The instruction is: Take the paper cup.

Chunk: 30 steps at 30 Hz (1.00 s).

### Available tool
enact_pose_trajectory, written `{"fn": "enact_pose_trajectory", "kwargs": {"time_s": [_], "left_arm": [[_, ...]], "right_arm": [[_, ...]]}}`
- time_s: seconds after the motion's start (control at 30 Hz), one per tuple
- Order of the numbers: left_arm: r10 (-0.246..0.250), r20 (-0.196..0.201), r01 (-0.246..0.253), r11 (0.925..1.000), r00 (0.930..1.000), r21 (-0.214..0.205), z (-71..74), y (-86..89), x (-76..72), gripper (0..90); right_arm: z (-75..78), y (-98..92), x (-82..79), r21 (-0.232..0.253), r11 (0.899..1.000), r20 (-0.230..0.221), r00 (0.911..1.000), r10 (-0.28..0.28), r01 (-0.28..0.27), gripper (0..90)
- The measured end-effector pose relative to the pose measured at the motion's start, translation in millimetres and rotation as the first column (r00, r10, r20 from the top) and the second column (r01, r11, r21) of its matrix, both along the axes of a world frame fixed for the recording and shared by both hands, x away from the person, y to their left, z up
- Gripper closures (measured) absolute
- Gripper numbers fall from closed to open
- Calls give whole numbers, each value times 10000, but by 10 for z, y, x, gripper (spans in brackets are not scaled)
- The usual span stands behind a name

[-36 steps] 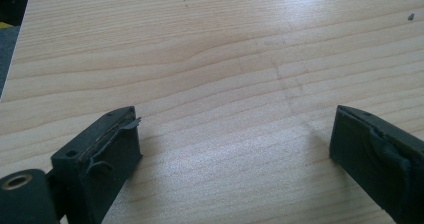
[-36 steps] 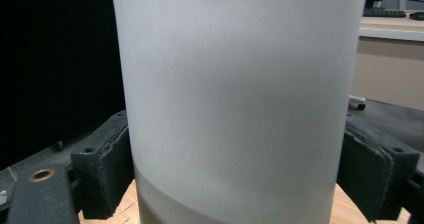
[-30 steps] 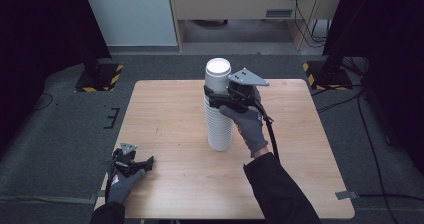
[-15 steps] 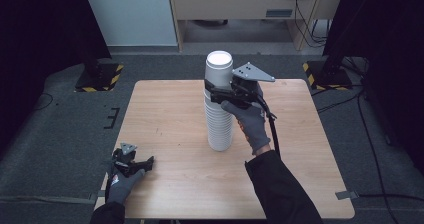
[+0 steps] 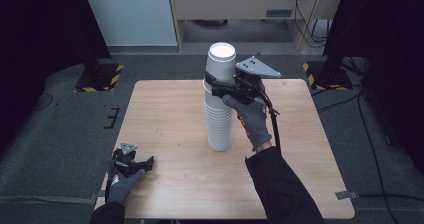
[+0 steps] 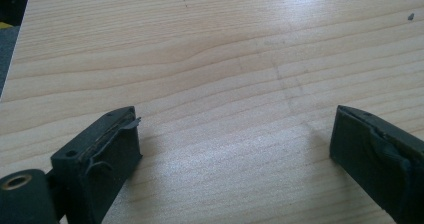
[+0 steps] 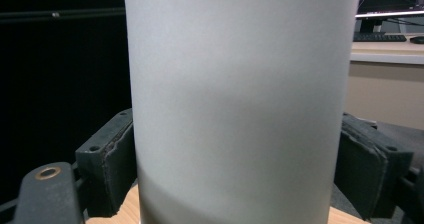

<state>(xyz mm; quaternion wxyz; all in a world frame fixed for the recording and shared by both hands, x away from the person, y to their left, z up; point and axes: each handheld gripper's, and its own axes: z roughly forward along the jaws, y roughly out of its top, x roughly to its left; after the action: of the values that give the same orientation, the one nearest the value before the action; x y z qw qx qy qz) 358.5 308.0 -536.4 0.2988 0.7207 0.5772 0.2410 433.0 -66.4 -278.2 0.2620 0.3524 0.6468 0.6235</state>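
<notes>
The right hand-held gripper (image 5: 216, 84) is clamping the topmost white paper cup (image 5: 221, 66), one black jaw pressing on each side of the cup's wall in the right gripper view. That cup is sitting at the top of a tall stack of white paper cups (image 5: 220, 124), which is standing upright near the middle of the light wooden counter (image 5: 175, 114). The left hand-held gripper (image 5: 145, 163) is resting low at the counter's near left corner, its jaws spread wide apart over bare wood.
</notes>
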Motion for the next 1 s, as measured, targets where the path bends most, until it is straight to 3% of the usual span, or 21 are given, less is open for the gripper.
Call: {"fn": "enact_pose_trajectory", "kwargs": {"time_s": [0.6, 1.0], "left_arm": [[1, 1, -1, 10000, 10000, 1, 0, 0, 0, 52], [0, 0, 0, 10000, 10000, 3, 0, 0, 0, 51]], "right_arm": [[215, -89, -68, 542, 9985, 435, 9990, 46, -70, 161], [324, -247, -111, 959, 9954, 612, 9981, -102, 43, 161]]}}
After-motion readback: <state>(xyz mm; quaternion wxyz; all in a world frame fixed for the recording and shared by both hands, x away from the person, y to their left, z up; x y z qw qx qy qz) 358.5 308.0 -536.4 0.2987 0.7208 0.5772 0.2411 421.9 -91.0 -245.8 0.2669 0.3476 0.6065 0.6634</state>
